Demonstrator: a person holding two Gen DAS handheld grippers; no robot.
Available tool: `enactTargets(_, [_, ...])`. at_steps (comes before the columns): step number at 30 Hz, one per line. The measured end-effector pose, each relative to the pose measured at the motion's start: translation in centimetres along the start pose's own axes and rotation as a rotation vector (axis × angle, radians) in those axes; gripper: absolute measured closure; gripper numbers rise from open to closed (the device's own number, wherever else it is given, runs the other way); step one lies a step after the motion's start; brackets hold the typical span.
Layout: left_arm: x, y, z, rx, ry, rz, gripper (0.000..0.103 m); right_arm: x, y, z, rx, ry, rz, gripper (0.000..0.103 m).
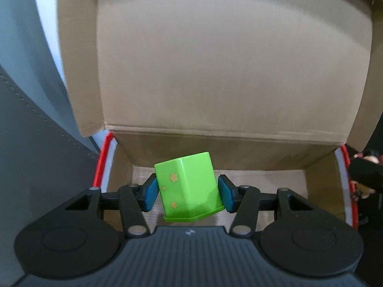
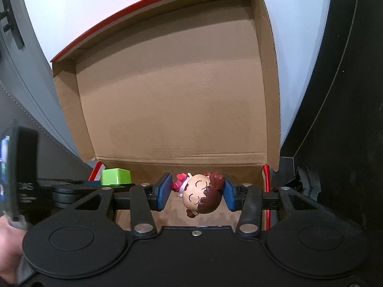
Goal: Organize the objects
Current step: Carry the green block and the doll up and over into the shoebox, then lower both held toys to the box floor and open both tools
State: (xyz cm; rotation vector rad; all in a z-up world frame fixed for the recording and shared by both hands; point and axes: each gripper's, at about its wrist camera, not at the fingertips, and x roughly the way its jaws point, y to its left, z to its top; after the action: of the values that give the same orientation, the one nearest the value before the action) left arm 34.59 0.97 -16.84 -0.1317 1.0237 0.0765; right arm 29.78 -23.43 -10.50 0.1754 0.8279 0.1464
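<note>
White wall behind, open cardboard box (image 2: 172, 100) under both your grippers. Your left gripper (image 1: 189, 193) clamps the green cup (image 1: 191, 186) upside down just above the floor; the right gripper (image 2: 197, 192) pinches the doll figure (image 2: 201, 195) sideways beside it.

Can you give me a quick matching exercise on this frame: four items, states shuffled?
1. green cup
2. doll figure
3. cardboard box
4. box outer edge

A. red
B. lid flipped up, open
C. held upside down in left gripper
D. clamped sideways in right gripper

Pairs: 1-C, 2-D, 3-B, 4-A
</note>
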Motion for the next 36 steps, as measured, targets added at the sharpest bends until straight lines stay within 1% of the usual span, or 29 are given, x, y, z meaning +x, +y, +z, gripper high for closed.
enactTargets(7, [2.8,0.0,-0.1,0.009,0.047,0.020,0.051,1.7,0.1,-0.5,-0.002,0.026,-0.016,0.058])
enactTargets(13, [5.2,0.3,-0.3,0.034,0.080,0.067,0.051,3.1,0.2,-1.0,-0.002,0.048,-0.025,0.058])
enactTargets(16, [6.5,0.6,-0.5,0.040,0.112,0.083,0.051,3.6,0.0,-1.3,0.010,0.061,-0.026,0.058])
enactTargets(20, [7.7,0.9,-0.5,0.061,0.131,0.105,0.050,4.7,0.1,-1.6,0.013,0.077,-0.018,0.058])
enactTargets(22, [8.1,0.9,-0.4,0.054,0.143,0.099,0.051,5.4,0.2,-1.6,0.024,0.086,-0.012,0.058])
enactTargets(24, [8.1,1.1,-0.2,0.042,0.143,0.077,0.050,5.8,0.1,-1.7,0.038,0.089,-0.001,0.058])
enactTargets(26, [8.1,1.3,-0.1,0.027,0.151,0.058,0.048,6.2,0.1,-1.7,0.047,0.095,0.010,0.058])
enactTargets(28, [8.1,1.5,0.0,0.017,0.155,0.068,0.048,6.6,0.1,-1.7,0.052,0.100,0.022,0.058])
enactTargets(33, [7.0,2.2,0.3,-0.006,0.145,0.046,0.047,8.1,0.0,-1.9,0.075,0.112,0.051,0.058])
enactTargets(36, [6.0,2.3,0.6,-0.006,0.130,0.040,0.047,8.9,0.4,-1.9,0.059,0.117,0.057,0.058])
